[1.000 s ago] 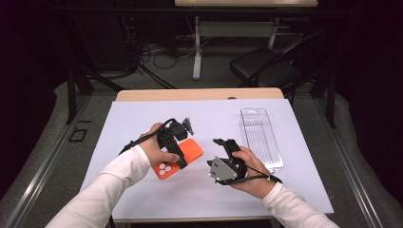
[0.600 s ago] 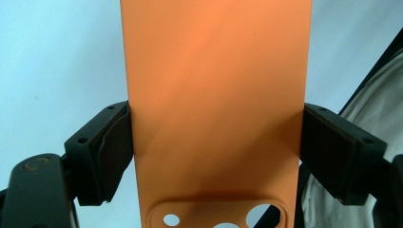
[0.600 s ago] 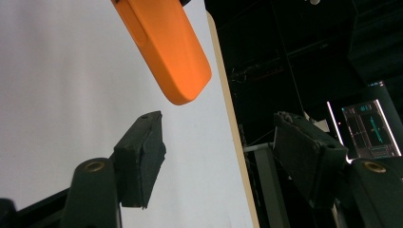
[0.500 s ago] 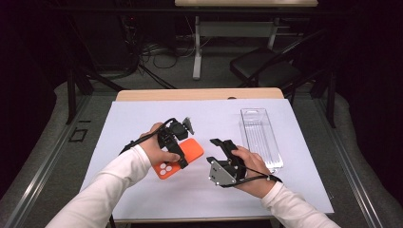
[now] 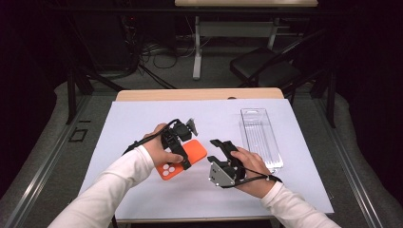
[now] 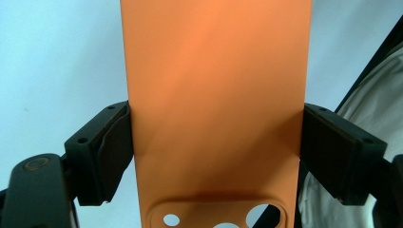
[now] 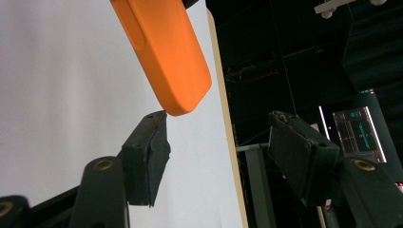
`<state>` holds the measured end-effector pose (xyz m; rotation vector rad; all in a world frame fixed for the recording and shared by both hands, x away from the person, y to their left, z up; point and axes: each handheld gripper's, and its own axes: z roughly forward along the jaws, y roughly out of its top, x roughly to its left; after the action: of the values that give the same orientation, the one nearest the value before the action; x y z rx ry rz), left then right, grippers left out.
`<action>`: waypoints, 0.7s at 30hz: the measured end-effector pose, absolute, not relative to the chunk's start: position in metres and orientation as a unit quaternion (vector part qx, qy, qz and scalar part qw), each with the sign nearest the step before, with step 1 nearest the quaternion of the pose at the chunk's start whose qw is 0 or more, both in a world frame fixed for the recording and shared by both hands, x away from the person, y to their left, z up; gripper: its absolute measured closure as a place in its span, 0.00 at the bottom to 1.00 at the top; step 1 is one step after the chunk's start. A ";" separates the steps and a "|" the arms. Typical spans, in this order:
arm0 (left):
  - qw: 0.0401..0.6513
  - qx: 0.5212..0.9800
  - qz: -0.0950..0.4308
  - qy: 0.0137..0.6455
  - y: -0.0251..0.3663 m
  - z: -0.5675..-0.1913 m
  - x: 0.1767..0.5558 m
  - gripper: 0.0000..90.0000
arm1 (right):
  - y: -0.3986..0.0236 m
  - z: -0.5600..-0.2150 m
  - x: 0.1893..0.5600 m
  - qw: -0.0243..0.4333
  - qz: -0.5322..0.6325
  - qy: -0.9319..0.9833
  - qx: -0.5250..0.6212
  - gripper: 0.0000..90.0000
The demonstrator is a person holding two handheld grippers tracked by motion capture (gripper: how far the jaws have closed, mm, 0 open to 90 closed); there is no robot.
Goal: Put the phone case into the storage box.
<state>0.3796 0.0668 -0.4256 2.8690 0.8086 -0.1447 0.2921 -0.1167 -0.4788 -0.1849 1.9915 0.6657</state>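
high view: left gripper [image 5: 183, 142] clamps an orange phone case [image 5: 190, 154] across its width, back side up, camera cutouts toward the near edge of the white mat [image 5: 142, 118], about mid-mat. right gripper [image 5: 223, 154] sits just beside the case's right end, jaws apart, nothing between them. clear plastic package [image 5: 260, 137] lies along the mat's right edge, well apart from the case. wooden tabletop [image 5: 199, 94] shows past the mat's far edge.

left gripper view: both pads press the long sides of the orange phone case [image 6: 216, 95]; firm hold, case lifted off the mat by the look of it.

right gripper view: jaws have just been closing, yet a wide gap remains and it is empty. rounded end of the orange phone case [image 7: 166, 52] hangs just above one fingertip [image 7: 152, 126], near touching or touching, cannot tell.

progress, as judged: case picked up and steadied by the left; the right's grip on the free end not yet made. package untouched.
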 end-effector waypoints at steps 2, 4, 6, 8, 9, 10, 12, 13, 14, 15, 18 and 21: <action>0.078 0.959 -0.049 0.267 0.065 -0.426 0.379 0.17 | -0.117 -0.480 0.292 0.494 0.273 0.822 -0.076 0.42; 0.078 0.960 -0.049 0.266 0.063 -0.426 0.379 0.17 | -0.117 -0.481 0.292 0.487 0.278 0.825 -0.076 0.42; 0.073 0.960 -0.049 0.265 0.062 -0.426 0.379 0.17 | -0.117 -0.481 0.291 0.490 0.277 0.823 -0.076 0.41; 0.075 0.960 -0.049 0.266 0.060 -0.427 0.379 0.17 | -0.117 -0.481 0.292 0.483 0.281 0.826 -0.074 0.42; 0.073 0.961 -0.046 0.264 0.060 -0.427 0.380 0.17 | -0.117 -0.482 0.291 0.479 0.283 0.828 -0.067 0.42; 0.074 0.960 -0.046 0.265 0.060 -0.427 0.380 0.17 | -0.117 -0.482 0.292 0.480 0.282 0.828 -0.070 0.42; 0.073 0.960 -0.049 0.264 0.059 -0.427 0.380 0.17 | -0.117 -0.483 0.292 0.477 0.283 0.829 -0.073 0.43; 0.074 0.960 -0.050 0.266 0.059 -0.427 0.380 0.17 | -0.117 -0.483 0.292 0.478 0.283 0.828 -0.075 0.43; 0.074 0.960 -0.049 0.264 0.058 -0.427 0.380 0.17 | -0.117 -0.484 0.291 0.480 0.281 0.828 -0.077 0.43; 0.074 0.961 -0.048 0.263 0.058 -0.426 0.380 0.17 | -0.117 -0.484 0.290 0.483 0.278 0.826 -0.081 0.44; 0.076 0.960 -0.049 0.264 0.057 -0.426 0.380 0.17 | -0.116 -0.485 0.290 0.487 0.274 0.825 -0.087 0.44; 0.074 0.960 -0.052 0.264 0.056 -0.425 0.380 0.17 | -0.115 -0.486 0.290 0.491 0.271 0.823 -0.094 0.47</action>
<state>0.3800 0.0562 -0.4249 2.8823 0.7910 -0.1551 0.2898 -0.1150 -0.4857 -0.2292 1.9974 0.6592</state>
